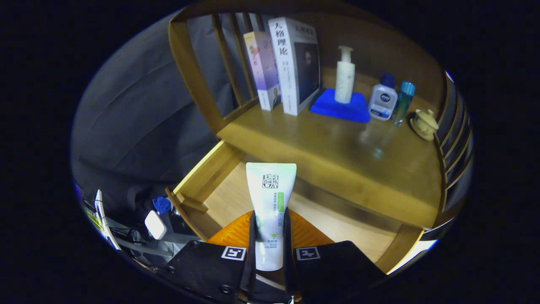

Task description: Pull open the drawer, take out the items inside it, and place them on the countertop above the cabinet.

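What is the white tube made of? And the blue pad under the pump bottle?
The white tube, pinched in the claw above the open drawer, looks like smooth, soft plastic with a slight sheen. The blue pad under the white pump bottle looks like folded cloth: matte, soft-edged, probably a towel.

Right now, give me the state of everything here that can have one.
Wooden drawer: pulled open.
White squeeze tube: upright, clamped between the fingers, above the drawer.
Gripper: shut on the tube.
White pump bottle: upright on the blue cloth.
Two books: standing upright.
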Tool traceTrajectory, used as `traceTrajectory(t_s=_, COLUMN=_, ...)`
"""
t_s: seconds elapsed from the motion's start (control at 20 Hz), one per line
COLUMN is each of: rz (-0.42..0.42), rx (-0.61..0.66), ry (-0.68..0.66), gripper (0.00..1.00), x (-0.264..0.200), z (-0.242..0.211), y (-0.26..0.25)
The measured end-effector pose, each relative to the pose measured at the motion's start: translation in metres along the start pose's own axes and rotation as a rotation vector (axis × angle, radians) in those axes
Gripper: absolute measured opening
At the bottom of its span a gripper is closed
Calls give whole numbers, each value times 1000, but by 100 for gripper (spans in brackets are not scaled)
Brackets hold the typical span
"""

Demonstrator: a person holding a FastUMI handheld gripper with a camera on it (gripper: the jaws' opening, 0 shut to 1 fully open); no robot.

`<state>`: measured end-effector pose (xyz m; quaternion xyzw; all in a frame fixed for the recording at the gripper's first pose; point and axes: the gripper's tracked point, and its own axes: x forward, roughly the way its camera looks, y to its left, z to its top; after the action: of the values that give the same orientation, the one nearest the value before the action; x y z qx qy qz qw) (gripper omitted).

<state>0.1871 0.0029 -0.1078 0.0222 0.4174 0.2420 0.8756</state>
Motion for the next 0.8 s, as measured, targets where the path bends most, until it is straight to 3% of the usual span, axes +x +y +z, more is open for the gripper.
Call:
traceTrajectory(t_s=0.35, rz=-125, rx=189, ry=-121, gripper=29, x=4, z=57, y=-69)
traceTrajectory(t_s=0.5, rz=-166, rx=293, ry=-148, gripper=29, x=8, z=69, y=-91)
traceTrajectory(t_s=0.8, rz=-249, rx=382, ry=-152, gripper=29, x=26, z=78, y=-121)
